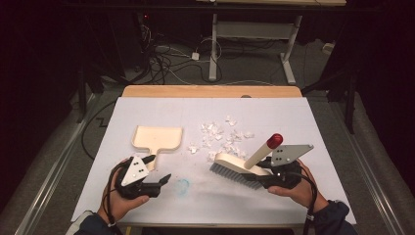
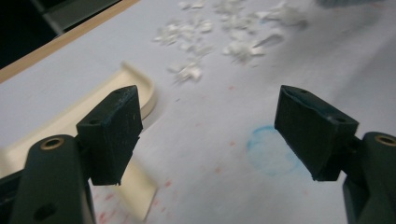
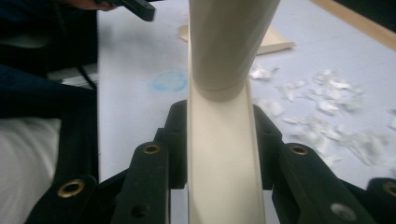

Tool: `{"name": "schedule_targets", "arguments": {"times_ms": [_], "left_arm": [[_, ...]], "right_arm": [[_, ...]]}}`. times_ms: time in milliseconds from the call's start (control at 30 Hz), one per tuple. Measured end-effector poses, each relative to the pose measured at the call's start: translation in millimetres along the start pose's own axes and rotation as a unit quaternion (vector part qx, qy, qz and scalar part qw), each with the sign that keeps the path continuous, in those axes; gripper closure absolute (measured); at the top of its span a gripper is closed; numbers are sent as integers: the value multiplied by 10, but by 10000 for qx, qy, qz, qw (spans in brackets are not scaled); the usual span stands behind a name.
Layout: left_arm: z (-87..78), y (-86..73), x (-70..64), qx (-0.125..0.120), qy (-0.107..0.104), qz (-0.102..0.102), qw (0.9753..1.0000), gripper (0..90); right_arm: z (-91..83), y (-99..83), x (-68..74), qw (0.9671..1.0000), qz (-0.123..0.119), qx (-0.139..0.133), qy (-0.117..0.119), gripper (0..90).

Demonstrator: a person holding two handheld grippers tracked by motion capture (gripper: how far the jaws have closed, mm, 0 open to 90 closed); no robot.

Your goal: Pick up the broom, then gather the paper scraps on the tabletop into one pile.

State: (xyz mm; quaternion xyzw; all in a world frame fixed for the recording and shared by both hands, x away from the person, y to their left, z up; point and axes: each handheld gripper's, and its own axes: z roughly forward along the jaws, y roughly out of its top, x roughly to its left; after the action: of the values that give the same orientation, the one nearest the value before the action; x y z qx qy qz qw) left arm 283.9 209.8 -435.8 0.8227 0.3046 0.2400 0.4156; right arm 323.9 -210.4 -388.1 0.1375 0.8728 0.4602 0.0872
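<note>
Surface: a white sheet (image 1: 293, 196) covers my table, with a wooden edge (image 1: 210, 91) bare along the far side; a faint blue ring (image 1: 182, 186) is drawn near my side of it.
Room: dark all round, grey floor, cables (image 1: 166, 61) trailing beyond the table, and the white legs of a second desk (image 1: 213, 49) farther back.
Brush: 1 cream brush (image 1: 235, 164), right of centre. Its bristles (image 1: 230, 175) touch the sheet, its body runs left to right, and its handle slants up and away to the right, ending in a red tip (image 1: 274, 140).
Dustpan: 1 cream dustpan (image 1: 156, 138), left of centre, lying flat (mouth toward the far edge, short handle toward me).
Scraps: a loose scatter of white paper bits (image 1: 220, 137) between dustpan and brush, too many to count.
My left claw (image 1: 159, 182): 1, jaws wide apart with nothing between them, just beside the dustpan's handle.
My right claw (image 3: 219, 154): 1, clamped on the brush's body, one jaw on each side.
</note>
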Motion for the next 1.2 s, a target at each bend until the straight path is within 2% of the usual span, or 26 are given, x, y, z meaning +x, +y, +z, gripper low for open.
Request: {"name": "schedule_targets", "arguments": {"times_ms": [100,233,267,333,433,800,867,933,1000,1200], "left_arm": [[-58,-112,65,29,275,-157,9995,216],[-74,-223,78,122,372,-270,9989,207],[-77,-242,69,157,367,-288,9988,207],[-82,-270,52,218,372,-285,9987,198],[-85,-296,28,303,422,-259,9983,195],[-97,-330,-4,368,449,-274,9979,192],[-98,-329,1,370,527,-275,9975,190],[-99,-329,11,350,546,-295,9975,185],[-86,-332,11,356,562,-311,9973,181],[-43,-321,-9,411,439,-267,9978,181]], "right_arm": [[-1,3,-30,9999,75,13,-126,675],[-11,17,-103,9992,226,-48,-320,675],[-11,17,-103,9992,226,-48,-320,675],[-26,37,-129,9986,177,-66,-485,675],[-36,46,-147,9983,215,-106,-526,675],[-55,62,-209,9961,248,-159,-835,676],[-65,48,-220,9945,286,-230,-985,676],[-66,45,-220,9941,311,-216,-1018,676],[-61,46,-233,9925,322,-169,-1166,676],[-78,27,-285,9894,401,-133,-1388,676]]}}
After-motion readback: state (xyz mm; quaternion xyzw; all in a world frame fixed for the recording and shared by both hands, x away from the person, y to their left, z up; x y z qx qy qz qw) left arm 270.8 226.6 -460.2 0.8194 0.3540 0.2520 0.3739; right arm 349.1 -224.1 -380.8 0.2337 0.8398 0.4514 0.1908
